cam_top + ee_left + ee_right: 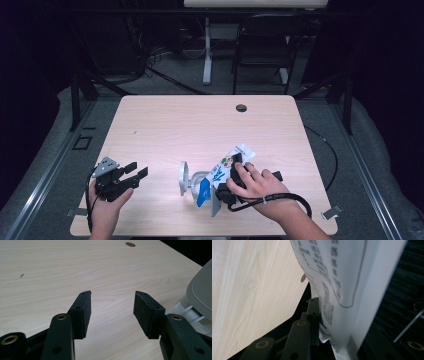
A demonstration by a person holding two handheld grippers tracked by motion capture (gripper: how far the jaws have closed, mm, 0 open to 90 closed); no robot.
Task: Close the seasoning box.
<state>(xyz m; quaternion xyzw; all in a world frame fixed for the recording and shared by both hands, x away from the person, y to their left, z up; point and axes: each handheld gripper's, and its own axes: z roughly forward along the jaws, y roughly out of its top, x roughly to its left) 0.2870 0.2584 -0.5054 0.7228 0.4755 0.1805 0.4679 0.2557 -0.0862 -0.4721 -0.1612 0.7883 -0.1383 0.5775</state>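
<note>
Two grippers are at the near part of the wooden table [165, 125]: the right gripper [235, 172] has its jaws closed on a white printed pouch [227, 167], which fills the space between them, and its far jaw is hidden behind the pouch in the right gripper view. The left gripper [135, 175] holds its jaws well apart with only bare wood between them, and a grey-lidded container [192, 182], cut off at the edge in the left gripper view, lies just beside one jaw. Beyond the jaws the tabletop is free up to a small round hole [241, 108] near the far edge, and the room behind is dark.
</note>
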